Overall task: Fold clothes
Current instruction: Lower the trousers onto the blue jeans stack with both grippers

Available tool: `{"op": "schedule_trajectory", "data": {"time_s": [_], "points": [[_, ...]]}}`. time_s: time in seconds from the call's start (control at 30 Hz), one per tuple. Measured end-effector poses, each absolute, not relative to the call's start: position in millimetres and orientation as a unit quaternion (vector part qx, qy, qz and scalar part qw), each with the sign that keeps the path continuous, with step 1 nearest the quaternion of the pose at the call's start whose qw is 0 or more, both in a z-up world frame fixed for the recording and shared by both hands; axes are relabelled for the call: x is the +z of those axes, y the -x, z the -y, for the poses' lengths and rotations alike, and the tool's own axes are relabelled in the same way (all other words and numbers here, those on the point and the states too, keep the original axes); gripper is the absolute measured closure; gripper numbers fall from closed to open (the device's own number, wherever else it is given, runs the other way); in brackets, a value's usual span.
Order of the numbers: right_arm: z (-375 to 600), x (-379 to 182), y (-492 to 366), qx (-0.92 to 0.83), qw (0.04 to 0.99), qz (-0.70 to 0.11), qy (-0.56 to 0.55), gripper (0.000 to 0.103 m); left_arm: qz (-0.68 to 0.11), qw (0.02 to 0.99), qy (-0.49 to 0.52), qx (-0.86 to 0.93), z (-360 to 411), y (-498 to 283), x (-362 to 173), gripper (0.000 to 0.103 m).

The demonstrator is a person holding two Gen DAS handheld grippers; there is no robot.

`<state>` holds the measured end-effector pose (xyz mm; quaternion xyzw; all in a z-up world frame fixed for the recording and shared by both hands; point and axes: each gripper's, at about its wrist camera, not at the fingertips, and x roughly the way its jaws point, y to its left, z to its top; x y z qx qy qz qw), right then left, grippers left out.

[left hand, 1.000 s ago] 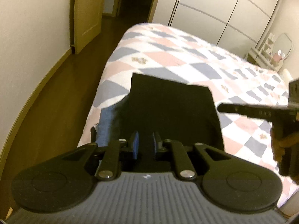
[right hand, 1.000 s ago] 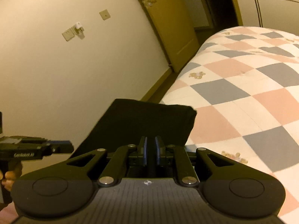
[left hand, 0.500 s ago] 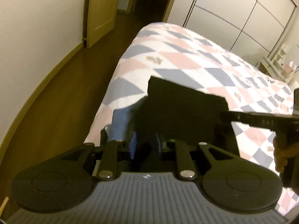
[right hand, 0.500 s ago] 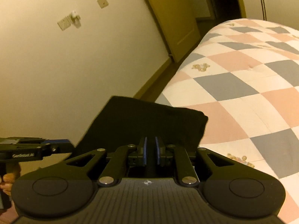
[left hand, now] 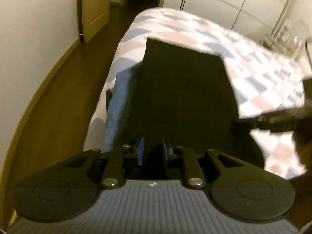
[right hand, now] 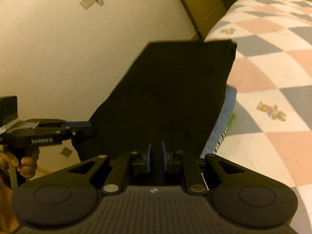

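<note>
Black cloth point(left hand: 183, 97) fills more of both wrist views than a second ago, its far edge now stretched out over the checked quilt point(left hand: 259, 72); I judge a fold is being carried across. The left gripper point(left hand: 152, 153) and right gripper point(right hand: 156, 157) each pinch its near edge between nearly closed jaws. A blue garment point(left hand: 117, 107) lies beneath, left of the left jaws, where the fold could land.

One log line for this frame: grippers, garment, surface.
left gripper: shut on black garment | right gripper: shut on black garment | garment spread between both above checkered bed | fold unfinished
</note>
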<state>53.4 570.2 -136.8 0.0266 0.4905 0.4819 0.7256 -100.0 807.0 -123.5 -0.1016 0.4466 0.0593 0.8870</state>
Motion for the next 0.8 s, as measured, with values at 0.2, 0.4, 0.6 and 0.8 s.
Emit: {"op": "schedule_trajectory", "data": {"time_s": [0.2, 0.4, 0.6, 0.8], "points": [[-569.7, -111.3, -36.8, 0.504, 0.731, -0.46, -0.023, 0.084, -0.42, 0.899, 0.109, 0.065, -797.8, 118.2, -100.5, 0.087], [-570.5, -116.4, -16.9, 0.509, 0.713, -0.482, 0.012, 0.083, -0.431, 0.89, 0.1, 0.108, -785.7, 125.5, -113.7, 0.087], [-574.2, -101.9, -9.1, 0.537, 0.71, -0.455, 0.03, 0.073, -0.435, 0.879, 0.101, 0.167, -769.3, 127.1, -90.2, 0.075], [-541.7, -73.3, -6.0, 0.544, 0.73, -0.413, 0.015, 0.039, -0.415, 0.877, 0.136, 0.2, -740.1, 132.0, -55.6, 0.065]]}}
